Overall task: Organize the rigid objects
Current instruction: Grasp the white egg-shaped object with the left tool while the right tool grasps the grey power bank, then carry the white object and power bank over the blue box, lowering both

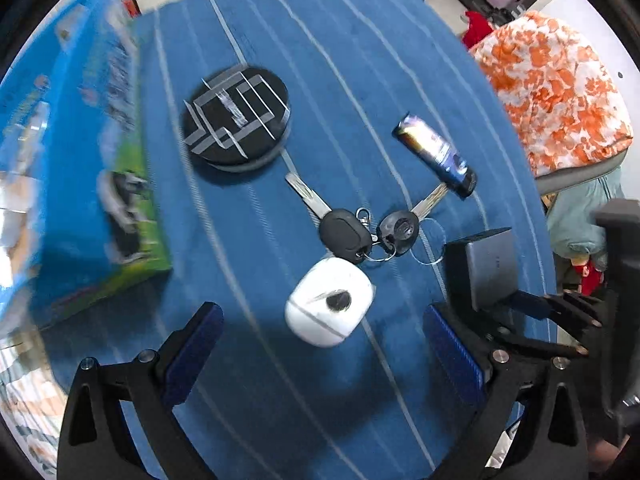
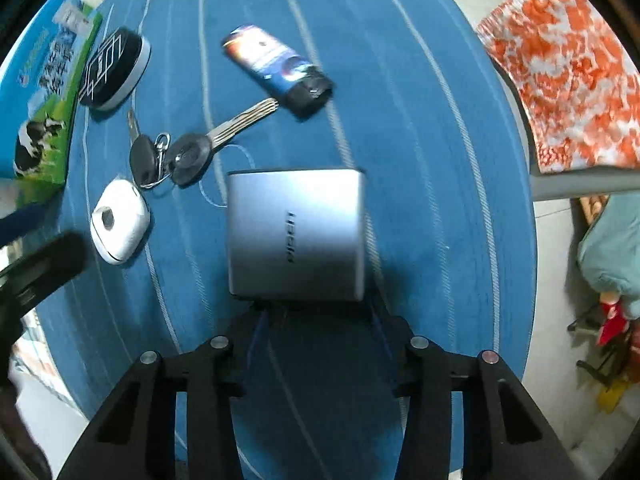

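Right tool [image 2: 296,308] clamped on the near edge of the silver box [image 2: 295,232], held flat and seemingly raised off the blue striped counter [image 2: 420,160], just right of the key bunch [image 2: 172,156]. Left tool [image 1: 324,344] spread wide, gripping nothing, hovering low over the white case [image 1: 329,300], itself just on the near side of the key bunch. Beyond the key bunch: black round case [image 1: 236,118] to the far left, dark tube [image 1: 436,152] to the far right, one key blade tip nearly touching the tube. Blue-green carton [image 1: 80,152] well left of the key bunch. Risks, as judged: grip only on the box's rear margin, so possible pivot or slip on any quick swing; box corner close to the key ring, so a low sweep leftward likely to drag the keys. Smooth rounded white case apt to squirt out of a closing left tool unless centred. Both tools near each other beside the key bunch, hence collision risk.
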### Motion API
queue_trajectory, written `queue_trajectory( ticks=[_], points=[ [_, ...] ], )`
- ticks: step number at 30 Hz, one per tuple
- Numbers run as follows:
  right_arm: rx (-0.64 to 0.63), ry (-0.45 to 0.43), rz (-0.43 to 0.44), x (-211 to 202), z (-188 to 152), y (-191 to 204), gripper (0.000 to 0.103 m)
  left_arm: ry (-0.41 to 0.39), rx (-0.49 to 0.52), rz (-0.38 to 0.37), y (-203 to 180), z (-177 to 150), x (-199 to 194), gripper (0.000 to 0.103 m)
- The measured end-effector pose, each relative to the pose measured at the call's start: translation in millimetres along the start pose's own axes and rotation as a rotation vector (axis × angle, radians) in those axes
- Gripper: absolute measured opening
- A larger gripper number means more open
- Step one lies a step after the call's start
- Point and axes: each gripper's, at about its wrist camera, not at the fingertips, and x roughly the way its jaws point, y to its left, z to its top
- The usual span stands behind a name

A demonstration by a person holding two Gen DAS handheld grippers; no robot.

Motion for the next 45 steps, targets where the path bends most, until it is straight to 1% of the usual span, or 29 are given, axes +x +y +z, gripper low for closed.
queue_trajectory(
  ticks=[1, 2, 3, 4, 5, 6, 7, 8, 11, 13, 14, 15, 16, 17, 18, 19, 20, 21, 22, 24, 29, 32, 36, 40, 45],
  points=[
    [0.001, -0.002, 0.004, -0.4, -0.3, -2.9, 0.054, 0.02, -0.002, -0.007, -0.5, 1.7, 7.0, 0.102],
    [0.004, -0.004, 0.007, -1.2, 0.5, -6.4, 0.062, 0.032, 0.001, -0.008, -1.3, 2.4, 12.4, 0.101],
    [0.01, -0.005, 0.005, -2.5, -1.6, -8.7, 0.068, 0.042, 0.01, 0.006, -2.3, 2.6, 17.4, 0.095],
    [0.026, -0.011, -0.001, -2.3, -7.7, -13.9, 0.078, 0.052, 0.021, 0.016, -4.4, 2.9, 22.4, 0.086],
    [0.043, -0.02, -0.004, -1.1, -11.2, -21.7, 0.079, 0.063, 0.033, 0.017, -6.6, 2.6, 26.7, 0.078],
    [0.076, -0.038, -0.009, -4.6, -14.1, -26.6, 0.079, 0.072, 0.047, 0.032, -9.0, 2.3, 30.9, 0.058],
    [0.112, -0.064, -0.014, -6.3, -18.1, -26.1, 0.079, 0.06, 0.073, 0.063, -12.8, 1.8, 30.8, 0.054],
    [0.15, -0.094, -0.012, -11.7, -22.4, -28.7, 0.079, 0.058, 0.084, 0.075, -14.8, 1.8, 30.6, 0.052],
    [0.205, -0.172, 0.021, -24.5, -25.2, -29.2, 0.079, 0.055, 0.049, 0.061, -13.3, 2.5, 30.1, 0.052],
    [0.192, -0.214, 0.03, -28.3, -17.0, -21.8, 0.079, 0.047, 0.016, 0.053, -5.4, -0.1, 25.6, 0.052],
    [0.181, -0.215, 0.017, -28.2, -13.1, -14.6, 0.079, 0.04, 0.002, 0.051, -3.3, -0.8, 24.2, 0.052],
    [0.161, -0.204, -0.004, -24.3, -7.6, -8.8, 0.079, 0.041, -0.008, 0.049, -1.1, -1.7, 24.3, 0.052],
    [0.14, -0.181, -0.006, -17.7, -0.7, -1.3, 0.083, 0.046, -0.016, 0.046, 3.9, -4.4, 24.5, 0.052],
    [0.133, -0.157, 0.009, -9.9, 5.8, 2.5, 0.083, 0.039, -0.019, 0.043, 5.0, -5.0, 24.0, 0.052],
    [0.135, -0.123, 0.005, -1.2, 10.8, 4.6, 0.083, 0.037, -0.019, 0.044, 7.1, -5.5, 23.2, 0.052],
    [0.13, -0.099, 0.005, 6.7, 14.6, 6.1, 0.078, 0.037, -0.013, 0.048, 6.6, -6.2, 23.6, 0.052],
    [0.121, -0.09, -0.014, 9.5, 15.8, 9.4, 0.076, 0.042, 0.006, 0.061, 4.3, -6.2, 24.1, 0.052],
    [0.098, -0.125, -0.05, 6.2, 16.5, 17.2, 0.071, 0.045, 0.017, 0.072, 1.0, -6.9, 26.1, 0.052],
    [0.079, -0.13, -0.08, 5.7, 17.8, 23.4, 0.064, 0.044, 0.023, 0.081, -1.9, -6.9, 27.3, 0.052],
    [0.06, -0.12, -0.113, 5.2, 19.6, 29.1, 0.063, 0.037, 0.024, 0.093, -6.9, -6.5, 28.7, 0.052],
    [0.06, -0.089, -0.098, 1.3, 17.7, 31.3, 0.062, 0.013, -0.001, 0.078, -10.7, -10.2, 26.2, 0.052],
    [0.061, -0.087, -0.088, 1.1, 13.8, 26.3, 0.062, -0.014, 0.004, 0.073, -11.9, -14.9, 11.4, 0.052],
    [0.039, -0.101, -0.097, -5.4, 1.5, 28.2, 0.062, -0.052, 0.013, 0.063, -14.2, -16.6, -8.7, 0.052],
    [0.012, -0.14, -0.088, -29.5, -5.4, 41.5, 0.062, -0.103, 0.011, 0.038, -10.4, -19.1, -31.4, 0.052],
    [-0.015, -0.217, -0.044, -75.9, -7.9, 60.8, 0.062, -0.165, -0.036, -0.023, 13.5, -25.3, -72.8, 0.052]
  ],
)
